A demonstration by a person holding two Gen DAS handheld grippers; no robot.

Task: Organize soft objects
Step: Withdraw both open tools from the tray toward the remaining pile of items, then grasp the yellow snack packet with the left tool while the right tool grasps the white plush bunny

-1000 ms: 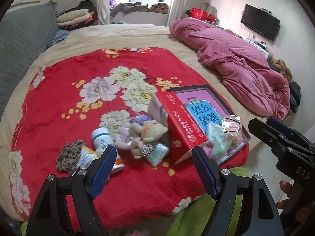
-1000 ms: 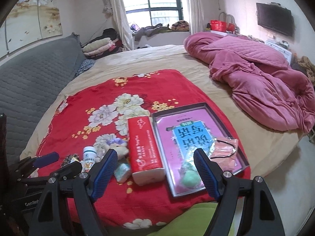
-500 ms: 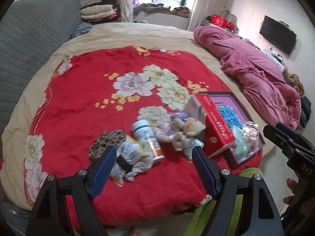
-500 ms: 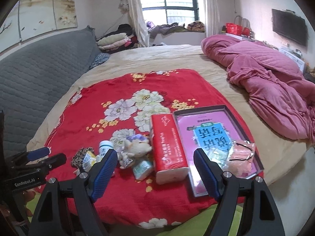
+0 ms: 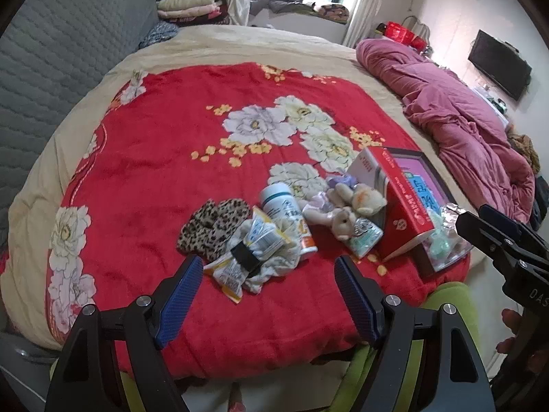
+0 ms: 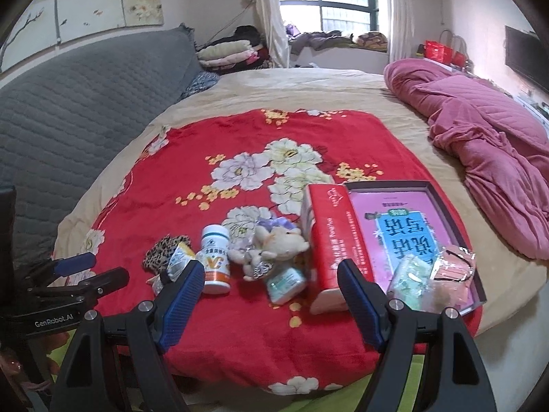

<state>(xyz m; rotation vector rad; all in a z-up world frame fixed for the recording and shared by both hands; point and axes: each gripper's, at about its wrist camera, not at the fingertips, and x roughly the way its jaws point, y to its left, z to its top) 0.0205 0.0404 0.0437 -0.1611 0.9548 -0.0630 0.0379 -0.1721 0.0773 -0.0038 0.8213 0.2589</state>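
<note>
I have both grippers hanging over the near edge of the bed, each pointing down at the red floral blanket [image 5: 144,185], and neither touches anything. The left gripper [image 5: 266,292] has its blue pads spread wide with nothing between them; below it lies a crumpled white cloth [image 5: 274,257] with snack packets on it, and just beside that a leopard-print soft piece [image 5: 211,225]. The right gripper [image 6: 271,293] is likewise spread and empty, with the items lying beyond its tips. The soft things sit in a loose cluster near the blanket's front edge: a small plush toy [image 6: 274,242] lies between a white supplement bottle [image 6: 216,259] standing upright on its left and a red tissue pack [image 6: 334,237] on its right, with a small pale-green packet [image 6: 284,283] in front of it. The tissue pack leans against the rim of a dark shallow tray [image 6: 442,202] lined with a pink-and-blue printed sheet, and in the tray's near corner I see a mint-green soft item [image 6: 408,281] and a pinkish one in clear wrap [image 6: 453,274]. A pink quilt [image 6: 480,137] is bunched well apart on the far right of the bed.
</note>
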